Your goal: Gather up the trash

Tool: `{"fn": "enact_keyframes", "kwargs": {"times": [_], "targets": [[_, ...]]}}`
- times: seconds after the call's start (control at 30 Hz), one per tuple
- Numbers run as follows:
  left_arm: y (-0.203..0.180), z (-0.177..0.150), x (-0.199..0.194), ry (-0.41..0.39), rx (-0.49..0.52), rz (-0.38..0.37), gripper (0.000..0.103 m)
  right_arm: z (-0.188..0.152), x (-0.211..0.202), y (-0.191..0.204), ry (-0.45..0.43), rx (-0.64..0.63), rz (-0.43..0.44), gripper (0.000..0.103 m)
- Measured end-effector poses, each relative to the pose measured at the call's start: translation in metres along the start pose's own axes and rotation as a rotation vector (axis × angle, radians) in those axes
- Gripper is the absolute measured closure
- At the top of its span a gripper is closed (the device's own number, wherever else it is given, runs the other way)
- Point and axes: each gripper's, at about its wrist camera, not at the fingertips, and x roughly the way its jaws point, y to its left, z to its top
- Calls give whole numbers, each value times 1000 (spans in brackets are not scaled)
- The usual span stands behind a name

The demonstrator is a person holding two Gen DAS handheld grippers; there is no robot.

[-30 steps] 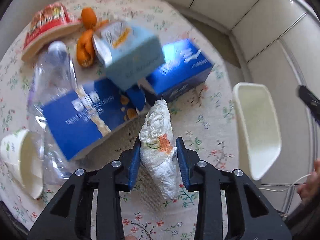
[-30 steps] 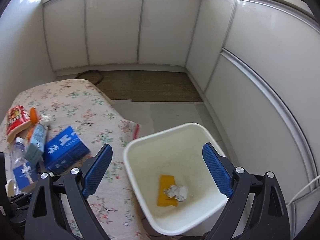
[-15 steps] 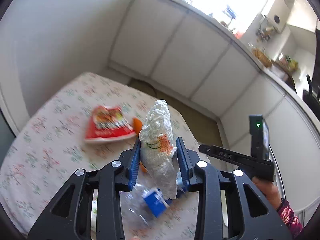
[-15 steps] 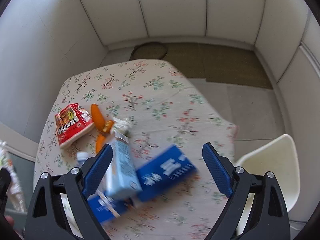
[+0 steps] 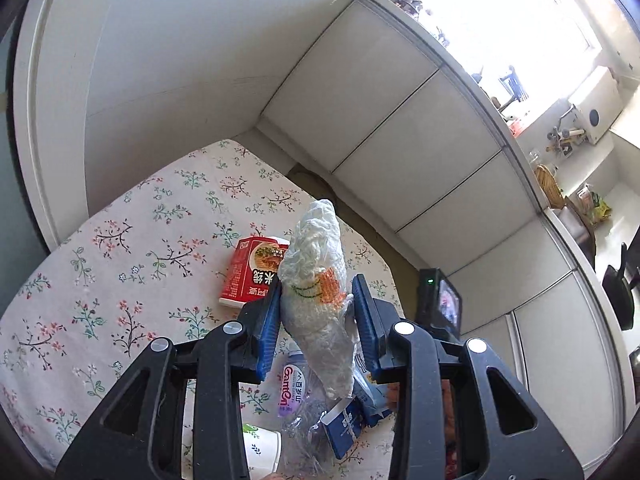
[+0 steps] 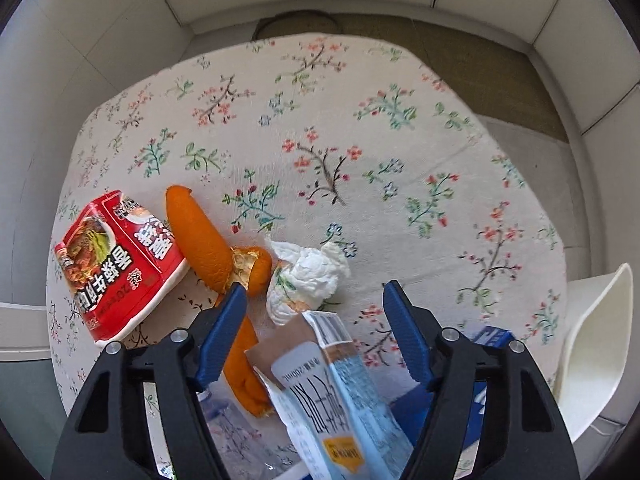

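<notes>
Pinching a crumpled wrapper [image 5: 316, 292], left claw [image 5: 316, 308]; right claw [image 6: 314, 312] wide open above milk carton [image 6: 336, 396]

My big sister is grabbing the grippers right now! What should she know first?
Left gripper: shut on a crumpled wrapper, held in the air.
Right gripper: open, empty, over the milk carton.
On the table: red noodle cup, orange peel, crumpled tissue, blue box, clear bottle, paper cup.
White bin is by the table's right edge.
Left to do: bin the wrapper, then the rest.
</notes>
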Motion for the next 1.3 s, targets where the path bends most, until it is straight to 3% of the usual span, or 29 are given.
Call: {"fn": "enact_keyframes", "kwargs": {"times": [0.07,0.13,0.27,0.67,0.9,1.3], "targets": [[1,1,0,8,-2,-7,70,-1,9,2,19,-6,17,54],[2,1,1,14,-5,-6,70,-3,12,3,20,-8,34,63],[8,3,5,25,-26,-2,70,-7,5,8,-31,-25,-2,71],[-3,-1,11,19,-5,32,70,-6,-80,14,-247,-51,49,71],[-15,-4,9,0,17,22,70,-30,-131,9,-401,-75,82,71],[-62,-30,13,-34,170,6,70,-92,-189,-72,-636,0,60,71]]}}
